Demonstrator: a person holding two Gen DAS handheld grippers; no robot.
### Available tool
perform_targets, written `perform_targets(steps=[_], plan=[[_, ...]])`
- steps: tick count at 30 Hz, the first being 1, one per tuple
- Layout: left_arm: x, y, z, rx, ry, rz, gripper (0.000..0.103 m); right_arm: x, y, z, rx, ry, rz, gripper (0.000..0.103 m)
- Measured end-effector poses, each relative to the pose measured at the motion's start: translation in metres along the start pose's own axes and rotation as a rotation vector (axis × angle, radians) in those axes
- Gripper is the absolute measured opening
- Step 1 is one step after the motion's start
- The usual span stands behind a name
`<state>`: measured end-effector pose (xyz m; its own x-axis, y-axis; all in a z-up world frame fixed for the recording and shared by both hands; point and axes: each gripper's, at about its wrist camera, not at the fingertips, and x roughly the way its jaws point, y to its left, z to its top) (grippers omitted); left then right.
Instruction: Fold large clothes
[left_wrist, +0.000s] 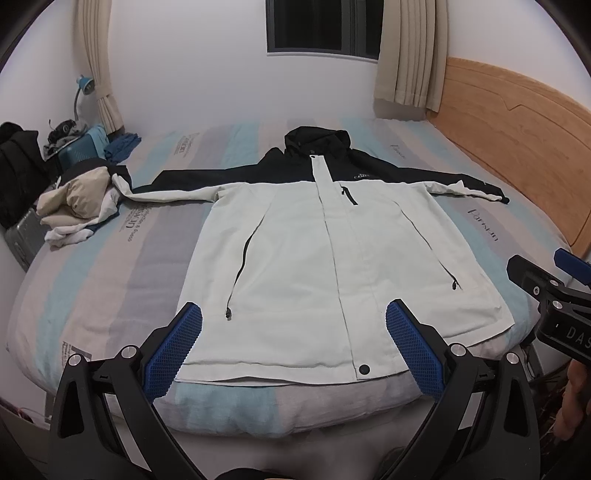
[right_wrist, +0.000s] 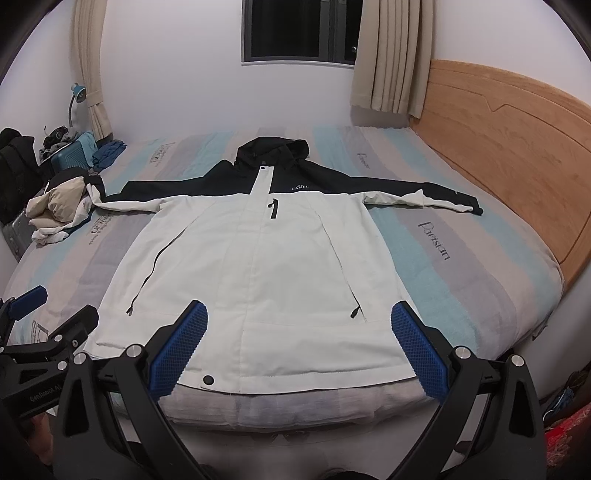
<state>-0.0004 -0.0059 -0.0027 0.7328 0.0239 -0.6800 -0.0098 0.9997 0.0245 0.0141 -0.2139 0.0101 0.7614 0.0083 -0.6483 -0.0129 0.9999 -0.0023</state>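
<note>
Jacket (left_wrist: 325, 258) lies flat on bed (left_wrist: 110, 280); crumpled clothes (left_wrist: 77, 206) beside its sleeve.

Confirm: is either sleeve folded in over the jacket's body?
No, the jacket lies flat on the bed with both sleeves stretched straight out sideways.

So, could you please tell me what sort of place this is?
Most likely a bedroom: the jacket lies on a bed with a wooden headboard, under a curtained window.
</note>
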Motion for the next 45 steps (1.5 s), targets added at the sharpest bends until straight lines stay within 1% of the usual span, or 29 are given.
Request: perform_targets(steps=[4,7,10,11,13,14,15,16,18,19,20,21,22,23,26,28,29,31,34,36,37,40,41,43,45], plan=[[0.022,0.005,0.006,-0.009,0.015,-0.011,0.097,0.02,-0.002,0.006,0.04,0.001,0.015,0.096],[0.053,0.013,0.022,-0.016,0.012,-0.004,0.097,0.05,-0.003,0.023,0.069,-0.011,0.05,0.096],[0.101,0.025,0.053,-0.034,0.005,-0.011,0.097,0.089,0.001,0.045,0.064,-0.022,0.048,0.096],[0.109,0.027,0.059,-0.035,0.003,-0.011,0.097,0.102,0.004,0.053,0.058,-0.014,0.048,0.096],[0.133,0.034,0.08,-0.035,-0.004,-0.012,0.097,0.134,0.009,0.074,0.043,0.013,0.048,0.096],[0.149,0.038,0.097,-0.026,0.001,-0.013,0.097,0.146,0.01,0.082,0.036,0.029,0.048,0.096],[0.158,0.04,0.107,-0.02,0.012,-0.012,0.097,0.159,0.011,0.093,0.029,0.057,0.045,0.096],[0.172,0.044,0.125,-0.018,0.036,-0.017,0.097,0.172,0.012,0.106,0.021,0.084,0.036,0.096],[0.184,0.051,0.146,-0.032,0.057,-0.022,0.097,0.188,0.012,0.129,0.006,0.109,0.009,0.096],[0.189,0.054,0.156,-0.037,0.066,-0.024,0.097,0.195,0.011,0.143,0.001,0.109,0.009,0.096],[0.2,0.055,0.175,-0.031,0.067,-0.023,0.097,0.202,0.009,0.152,-0.005,0.106,-0.001,0.096],[0.204,0.055,0.182,-0.026,0.066,-0.017,0.097,0.214,0.005,0.165,-0.013,0.11,-0.026,0.096],[0.218,0.054,0.197,-0.018,0.076,-0.012,0.097,0.228,-0.002,0.177,-0.009,0.118,-0.037,0.096],[0.224,0.053,0.203,-0.02,0.082,-0.011,0.097,0.239,-0.009,0.184,0.005,0.126,-0.037,0.096],[0.258,0.046,0.23,-0.038,0.099,0.0,0.097,0.282,-0.041,0.21,0.049,0.15,-0.058,0.096],[0.279,0.04,0.243,-0.048,0.1,0.009,0.097,0.319,-0.07,0.226,0.059,0.161,-0.073,0.096],[0.296,0.034,0.253,-0.06,0.103,0.009,0.097,0.332,-0.082,0.23,0.058,0.164,-0.087,0.096],[0.324,0.024,0.269,-0.082,0.103,0.011,0.097,0.37,-0.118,0.242,0.045,0.188,-0.123,0.096],[0.354,0.009,0.285,-0.086,0.11,0.031,0.097,0.41,-0.172,0.256,0.059,0.215,-0.159,0.096],[0.381,-0.003,0.298,-0.091,0.131,0.031,0.097,0.436,-0.226,0.264,0.083,0.225,-0.182,0.096],[0.39,-0.009,0.302,-0.088,0.137,0.033,0.097,0.446,-0.246,0.267,0.082,0.233,-0.2,0.096],[0.425,-0.029,0.316,-0.053,0.148,0.049,0.097,0.475,-0.331,0.272,0.085,0.259,-0.288,0.096],[0.431,-0.031,0.319,-0.047,0.15,0.051,0.097,0.48,-0.352,0.272,0.087,0.266,-0.311,0.096],[0.449,-0.039,0.323,-0.043,0.168,0.048,0.097,0.496,-0.41,0.27,0.128,0.294,-0.364,0.096],[0.469,-0.044,0.325,-0.063,0.187,0.041,0.097,0.504,-0.458,0.266,0.188,0.314,-0.399,0.096]])
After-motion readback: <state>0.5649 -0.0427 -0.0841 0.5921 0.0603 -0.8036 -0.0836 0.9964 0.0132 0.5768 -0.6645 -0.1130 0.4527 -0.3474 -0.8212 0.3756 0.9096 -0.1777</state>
